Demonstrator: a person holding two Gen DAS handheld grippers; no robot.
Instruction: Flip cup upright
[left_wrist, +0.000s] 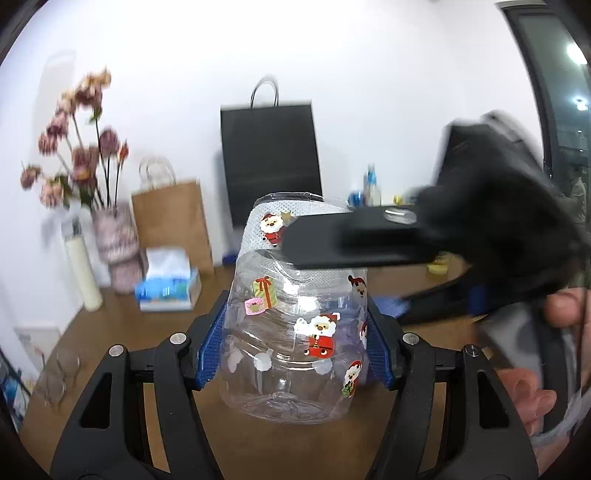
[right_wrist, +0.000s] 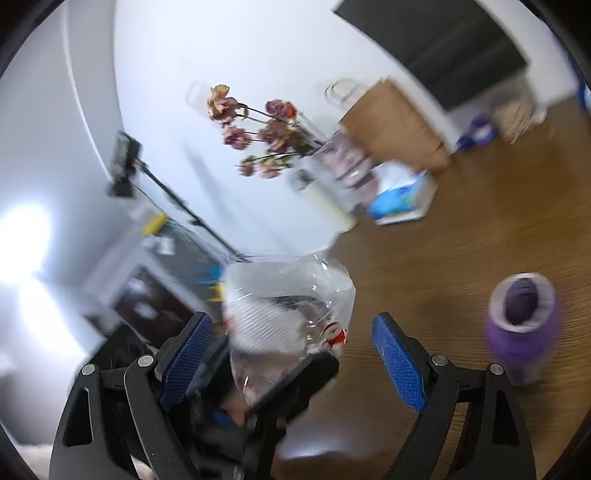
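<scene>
A clear plastic cup (left_wrist: 295, 325) with Santa and gift stickers is held above the wooden table, its wider closed end toward my camera and its rim away and up. My left gripper (left_wrist: 293, 339) is shut on the cup, blue pads pressing both sides. My right gripper comes in from the right in the left wrist view, one black finger (left_wrist: 351, 240) lying across the cup's upper part. In the right wrist view the right gripper (right_wrist: 291, 350) is open, its blue pads apart on either side of the cup (right_wrist: 288, 317) without touching it.
A purple cup (right_wrist: 522, 325) stands on the wooden table (right_wrist: 461, 240) to the right. At the back wall stand a vase of dried flowers (left_wrist: 110, 236), a white bottle (left_wrist: 83, 273), a tissue box (left_wrist: 168, 284), a brown paper bag (left_wrist: 171, 225) and a black bag (left_wrist: 271, 158).
</scene>
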